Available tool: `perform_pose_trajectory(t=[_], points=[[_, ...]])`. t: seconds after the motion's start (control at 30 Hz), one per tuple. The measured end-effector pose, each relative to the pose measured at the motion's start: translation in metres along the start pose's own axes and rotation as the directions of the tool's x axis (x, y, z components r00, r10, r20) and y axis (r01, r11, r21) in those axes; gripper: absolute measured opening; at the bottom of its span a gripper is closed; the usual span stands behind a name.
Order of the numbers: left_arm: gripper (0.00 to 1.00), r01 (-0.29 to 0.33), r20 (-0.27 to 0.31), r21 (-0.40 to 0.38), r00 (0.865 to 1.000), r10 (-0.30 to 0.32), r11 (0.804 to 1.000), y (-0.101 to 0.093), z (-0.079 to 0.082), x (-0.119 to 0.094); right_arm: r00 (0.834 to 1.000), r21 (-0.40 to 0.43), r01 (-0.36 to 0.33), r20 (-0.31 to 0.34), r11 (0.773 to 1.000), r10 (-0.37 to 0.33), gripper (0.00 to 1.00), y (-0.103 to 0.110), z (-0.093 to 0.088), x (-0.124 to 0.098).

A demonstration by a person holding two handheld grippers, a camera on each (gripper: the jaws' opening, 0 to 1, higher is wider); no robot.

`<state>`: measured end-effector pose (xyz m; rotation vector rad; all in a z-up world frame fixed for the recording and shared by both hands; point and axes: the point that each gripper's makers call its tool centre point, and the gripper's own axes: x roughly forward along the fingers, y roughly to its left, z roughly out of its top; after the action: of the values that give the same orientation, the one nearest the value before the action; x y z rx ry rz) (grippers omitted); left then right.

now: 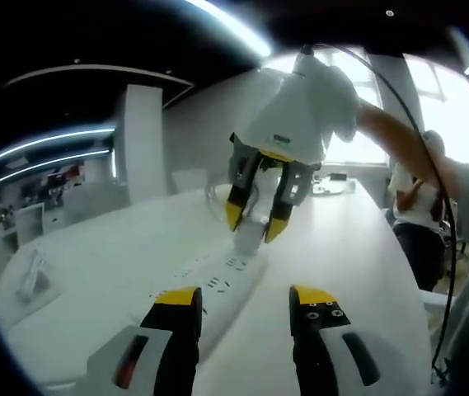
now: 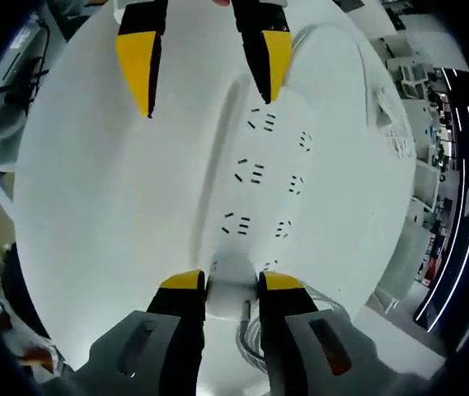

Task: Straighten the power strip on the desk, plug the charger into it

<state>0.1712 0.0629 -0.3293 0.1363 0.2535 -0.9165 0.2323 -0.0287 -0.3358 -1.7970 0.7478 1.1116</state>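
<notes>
**Holding charger over strip end**

Lying flat on the white desk (image 1: 94, 264): the strip (image 1: 218, 289), a long white bar, long axis running straight away from the left gripper (image 1: 245, 299) toward the right gripper (image 1: 255, 219) in the left gripper view. Pointing socket face up, with rows of slots along its length, seen clearly in the right gripper view on the strip (image 2: 259, 190).

Gripping the charger (image 2: 230, 297): the right gripper (image 2: 227, 282), yellow-tipped jaws closed on the white block's two sides, directly above the strip's nearer end in its own view. Appearing in the left gripper view as a small white block, the charger (image 1: 249, 233) sits between the jaws at the strip's far end; contact with the sockets cannot be told. Trailing beside the charger, a coil of white cable (image 2: 255, 338).

Standing open and empty: the left gripper (image 2: 205, 62), one jaw over bare desk, the other over the strip's edge, not touching anything visibly.

Around: a small white stand-like item (image 1: 35, 276) well apart on the desk's left in the left gripper view, some objects (image 1: 333, 183) at the desk's far end, a person (image 1: 419, 214) beyond the desk's right edge, a window behind, ceiling light strips.
</notes>
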Motion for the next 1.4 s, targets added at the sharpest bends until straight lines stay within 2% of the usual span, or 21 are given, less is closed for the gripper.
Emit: perform_pose_trajectory(t=[0.13,0.23,0.3,0.43,0.53,0.6,0.63,0.77,0.9,1.0,1.07,1.13,1.2,1.33,1.4], points=[[0.44,0.006,-0.008,0.003,1.0,-0.006,1.0,-0.003,-0.002,0.001,0.998,0.068,-0.003,0.069,0.998,-0.002,0.23,0.001,-0.005,0.0],[0.44,0.008,-0.01,0.004,1.0,-0.008,1.0,-0.004,-0.003,0.001,0.989,0.109,-0.012,0.146,0.994,-0.004,0.23,-0.002,-0.006,-0.002],[0.44,0.01,-0.005,0.004,1.0,-0.01,1.0,-0.005,-0.001,0.001,0.986,0.124,-0.016,0.167,0.992,-0.005,0.23,-0.004,-0.008,-0.003],[0.44,0.011,0.003,0.001,1.0,-0.011,1.0,-0.007,0.0,0.0,0.99,0.068,0.002,0.14,0.998,-0.012,0.23,0.0,0.001,-0.003],[0.44,0.009,0.003,0.003,1.0,-0.009,1.0,-0.007,0.001,0.0,0.997,0.017,0.011,0.073,1.0,-0.012,0.24,0.002,0.002,-0.001],[0.44,0.013,0.003,0.002,1.0,-0.013,1.0,-0.008,0.002,0.0,0.992,0.063,-0.001,0.128,0.998,-0.007,0.24,0.0,0.003,-0.002],[0.44,0.014,0.003,0.003,1.0,-0.014,1.0,-0.008,0.002,0.0,0.982,0.098,-0.012,0.188,0.995,-0.007,0.24,0.0,0.002,-0.003],[0.44,0.015,0.003,0.002,1.0,-0.015,1.0,-0.009,0.002,0.0,0.952,0.197,-0.047,0.306,0.979,-0.016,0.24,-0.003,0.0,-0.006],[0.44,0.021,0.002,0.007,1.0,-0.021,1.0,-0.011,0.003,0.0,0.948,0.203,-0.049,0.317,0.978,-0.018,0.24,-0.001,0.0,-0.005],[0.44,0.023,0.005,0.007,1.0,-0.024,1.0,-0.012,0.004,-0.001,0.963,0.147,-0.029,0.27,0.989,-0.012,0.24,0.002,0.005,-0.004],[0.44,0.023,0.004,0.01,1.0,-0.023,1.0,-0.012,0.004,-0.001,0.976,0.107,-0.02,0.216,0.994,-0.004,0.24,0.001,0.004,-0.003],[0.44,0.024,0.005,0.011,1.0,-0.024,1.0,-0.013,0.004,-0.001,0.976,0.115,-0.028,0.217,0.993,0.002,0.24,-0.001,0.005,-0.002],[0.44,0.028,0.003,0.012,1.0,-0.028,1.0,-0.014,0.003,-0.002,0.97,0.13,-0.042,0.242,0.991,0.009,0.24,-0.002,0.003,-0.003],[0.44,0.026,0.004,0.011,1.0,-0.026,1.0,-0.014,0.003,-0.003,0.942,0.219,-0.084,0.336,0.972,0.005,0.24,-0.005,0.003,-0.005],[0.44,0.027,0.003,0.011,1.0,-0.027,1.0,-0.014,0.002,-0.004,0.94,0.226,-0.085,0.341,0.97,0.003,0.24,-0.001,0.005,-0.004]])
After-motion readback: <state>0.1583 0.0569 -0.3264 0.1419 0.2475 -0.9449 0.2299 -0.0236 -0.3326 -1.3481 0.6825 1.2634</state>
